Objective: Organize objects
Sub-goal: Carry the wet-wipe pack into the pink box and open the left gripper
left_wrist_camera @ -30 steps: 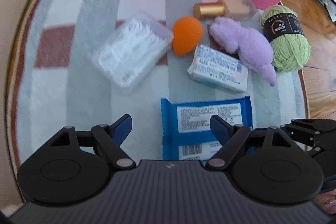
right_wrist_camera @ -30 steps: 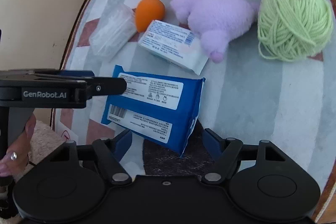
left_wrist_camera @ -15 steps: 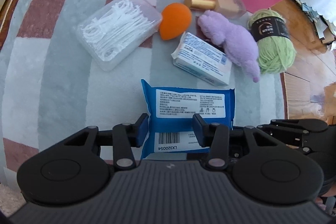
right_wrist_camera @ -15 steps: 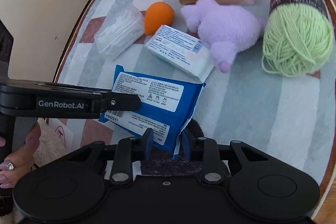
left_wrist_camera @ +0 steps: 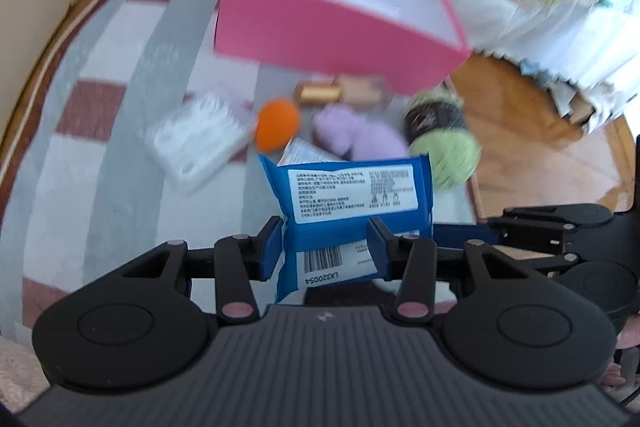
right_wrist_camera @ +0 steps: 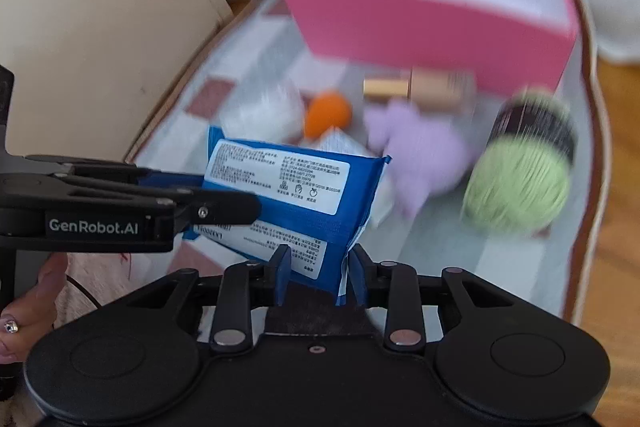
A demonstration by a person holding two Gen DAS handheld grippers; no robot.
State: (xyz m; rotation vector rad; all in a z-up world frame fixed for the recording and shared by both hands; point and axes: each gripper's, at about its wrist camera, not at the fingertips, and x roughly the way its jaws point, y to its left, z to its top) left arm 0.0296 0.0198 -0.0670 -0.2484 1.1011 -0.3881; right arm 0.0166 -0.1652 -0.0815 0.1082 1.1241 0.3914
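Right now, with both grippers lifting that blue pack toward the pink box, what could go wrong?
1. The right gripper pinches only a corner of the blue pack and its jaws are opening slightly, so the pack might slip or twist.
2. The left gripper grips the same soft pack; uneven pulling could crumple it.
3. The pack could clip the pink box wall.

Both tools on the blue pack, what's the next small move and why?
Probably carry the blue pack forward over the pink box. The left tool and right tool both pinch it, it hangs clear of the rug, and the box stands open just beyond.
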